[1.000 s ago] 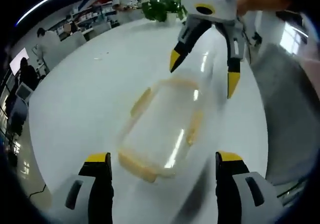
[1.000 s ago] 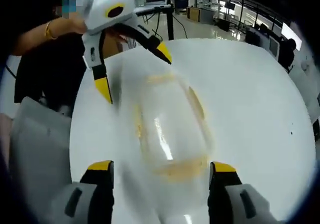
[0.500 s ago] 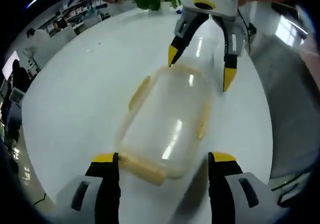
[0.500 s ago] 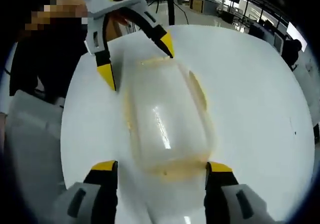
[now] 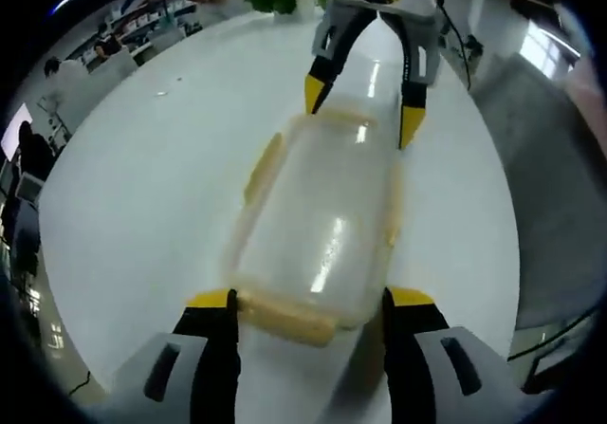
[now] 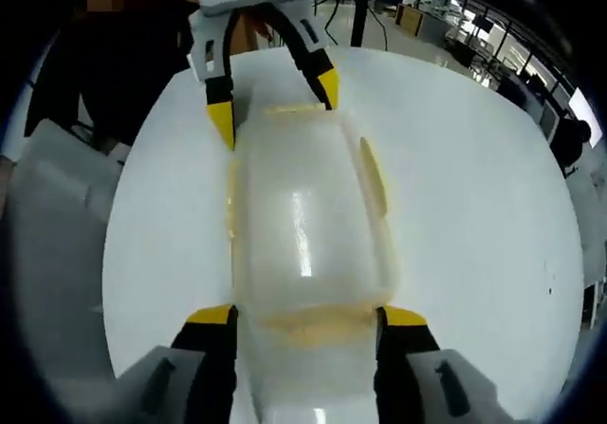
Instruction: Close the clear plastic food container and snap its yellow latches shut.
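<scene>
The clear food container (image 5: 318,225) is lying on the white round bench (image 5: 142,177), lid on top, with one gripper standing at each of its short ends. In the left gripper view, the left gripper (image 5: 308,303) is holding its jaws open, one on each side of the near end, where a yellow latch (image 5: 285,315) is sticking out flat; the right gripper (image 5: 360,111) is standing opposite at the far end, its jaws also spread apart around that end. In the right gripper view the same is showing from the other side: the container (image 6: 305,230) is lying between the right gripper (image 6: 305,315) and the left gripper (image 6: 277,101). The side latches (image 5: 264,166) are looking still unfolded, so I am judging the snapping is not yet done. To do it well, each gripper should be pressing its end latch down and inward evenly, while the other is steadying the box so it is not sliding on the smooth bench.
</scene>
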The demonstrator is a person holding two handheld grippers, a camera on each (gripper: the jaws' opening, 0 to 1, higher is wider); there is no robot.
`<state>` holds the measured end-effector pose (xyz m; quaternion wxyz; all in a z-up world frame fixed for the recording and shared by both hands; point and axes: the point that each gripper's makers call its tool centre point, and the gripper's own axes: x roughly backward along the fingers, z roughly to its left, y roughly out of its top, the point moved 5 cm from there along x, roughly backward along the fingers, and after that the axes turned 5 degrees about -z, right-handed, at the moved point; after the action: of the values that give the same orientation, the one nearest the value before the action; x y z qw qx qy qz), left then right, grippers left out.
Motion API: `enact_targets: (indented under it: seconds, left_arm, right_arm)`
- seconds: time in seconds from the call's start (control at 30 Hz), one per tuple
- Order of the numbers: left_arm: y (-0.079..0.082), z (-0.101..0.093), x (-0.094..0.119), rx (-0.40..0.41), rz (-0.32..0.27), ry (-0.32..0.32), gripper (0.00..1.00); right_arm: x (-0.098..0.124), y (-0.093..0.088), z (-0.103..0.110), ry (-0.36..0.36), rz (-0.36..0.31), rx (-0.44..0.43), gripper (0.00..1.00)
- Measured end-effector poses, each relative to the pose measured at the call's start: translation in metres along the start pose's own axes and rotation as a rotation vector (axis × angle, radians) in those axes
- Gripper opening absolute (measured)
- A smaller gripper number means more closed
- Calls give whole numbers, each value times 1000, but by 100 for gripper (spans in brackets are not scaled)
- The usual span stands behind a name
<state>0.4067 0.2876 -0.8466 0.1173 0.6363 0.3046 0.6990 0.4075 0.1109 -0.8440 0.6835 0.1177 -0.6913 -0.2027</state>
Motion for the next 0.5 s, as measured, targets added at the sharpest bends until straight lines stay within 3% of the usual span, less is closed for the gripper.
enact_targets:
  seconds: [0.23,0.5]
  left_arm:
    - [0,3,1,-5,19,-4,59]
    - [1,3,1,9,30,5,59]
  right_arm:
    - [0,-1,-1,19,21,46,57]
    - [2,-3,-8,42,51,104,48]
